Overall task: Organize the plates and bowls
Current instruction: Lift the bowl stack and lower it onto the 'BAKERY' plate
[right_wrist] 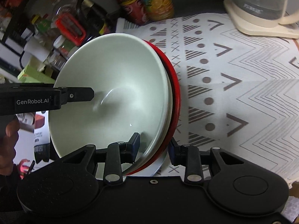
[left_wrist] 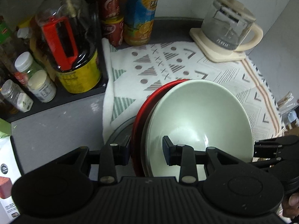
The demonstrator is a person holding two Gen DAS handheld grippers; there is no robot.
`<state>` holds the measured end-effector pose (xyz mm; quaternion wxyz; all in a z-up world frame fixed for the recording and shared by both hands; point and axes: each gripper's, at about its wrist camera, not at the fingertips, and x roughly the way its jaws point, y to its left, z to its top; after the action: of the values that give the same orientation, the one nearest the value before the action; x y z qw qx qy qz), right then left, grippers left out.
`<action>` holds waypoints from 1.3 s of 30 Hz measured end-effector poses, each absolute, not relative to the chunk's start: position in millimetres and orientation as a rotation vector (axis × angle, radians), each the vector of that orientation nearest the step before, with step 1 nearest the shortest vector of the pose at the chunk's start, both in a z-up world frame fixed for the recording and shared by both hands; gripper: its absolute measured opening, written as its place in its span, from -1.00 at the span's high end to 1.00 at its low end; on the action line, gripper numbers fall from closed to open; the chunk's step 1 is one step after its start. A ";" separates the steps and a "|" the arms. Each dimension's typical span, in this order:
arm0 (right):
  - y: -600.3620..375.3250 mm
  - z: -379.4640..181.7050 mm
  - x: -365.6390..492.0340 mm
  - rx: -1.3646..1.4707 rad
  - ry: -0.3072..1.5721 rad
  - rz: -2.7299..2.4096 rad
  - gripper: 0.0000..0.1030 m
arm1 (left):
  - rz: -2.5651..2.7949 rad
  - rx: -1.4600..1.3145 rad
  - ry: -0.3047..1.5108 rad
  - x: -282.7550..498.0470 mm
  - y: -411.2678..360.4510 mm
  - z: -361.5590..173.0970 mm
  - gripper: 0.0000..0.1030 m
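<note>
On the patterned cloth [left_wrist: 214,78] near the counter's left edge sits a pale bowl [left_wrist: 196,115] nested in a red bowl [left_wrist: 145,102]; left gripper [left_wrist: 146,149] and right gripper [right_wrist: 154,148], marked "GenRobot.AI", each clamp the stacked rims.

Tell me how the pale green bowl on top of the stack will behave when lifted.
The pale green bowl looks glazed and glossy, so probably slippery at the rim. It seems rigid ceramic, likely heavy for its size and breakable. It sits off-centre over the red plate, so it may slide if the stack tilts.
</note>
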<state>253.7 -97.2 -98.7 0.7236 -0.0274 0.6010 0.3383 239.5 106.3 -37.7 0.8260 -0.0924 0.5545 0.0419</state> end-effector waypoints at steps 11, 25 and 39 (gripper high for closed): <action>-77.1 -111.7 241.2 -0.110 1.381 0.796 0.38 | 0.105 -0.179 1.254 229.3 118.3 -51.6 0.36; -76.8 -108.2 241.8 -0.064 1.338 0.792 0.15 | 0.054 -0.183 1.337 222.7 129.4 -66.3 0.23; -114.6 -70.3 246.0 0.114 1.140 0.695 -0.82 | -0.027 -0.111 1.078 233.8 133.8 -27.1 -0.60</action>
<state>246.0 -114.6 -70.3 0.7837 0.0527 0.5285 0.3221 233.8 133.8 -27.1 0.8568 -0.0528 0.5128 -0.0130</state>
